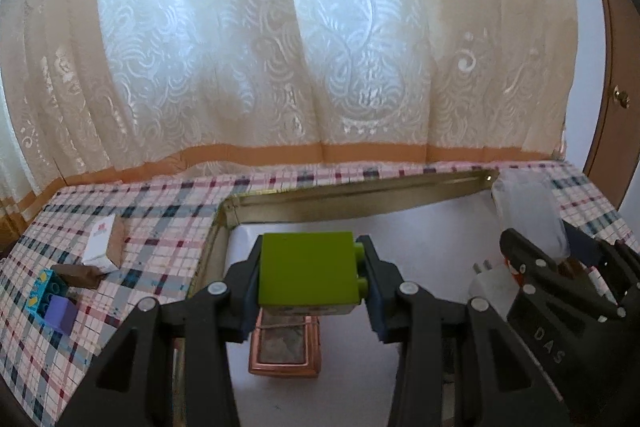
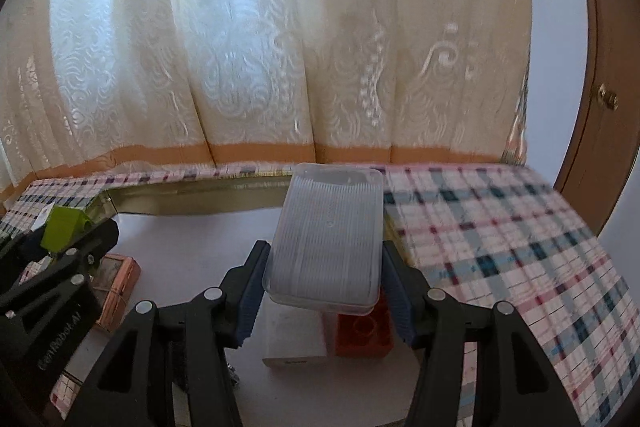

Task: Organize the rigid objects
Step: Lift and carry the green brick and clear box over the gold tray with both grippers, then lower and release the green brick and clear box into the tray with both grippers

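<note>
Two loads carried at once over white tray (image 1: 432, 227) on checked bench (image 1: 152, 219). Left tongs (image 1: 308, 273) clamp green block (image 1: 306, 267) by its sides, above copper-edged box (image 1: 285, 347); dropping there would knock it. Right tongs (image 2: 322, 275) pinch clear ribbed container (image 2: 326, 239); smooth plastic, probably slip-prone. Container hides orange brick (image 2: 362, 337) and white box (image 2: 294, 343) below: blind set-down, collision risk. Tongs near each other, may clash.

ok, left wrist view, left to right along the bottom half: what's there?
blue studded brick → purple block → white carton → green block in the left gripper → white plug → right gripper
</note>
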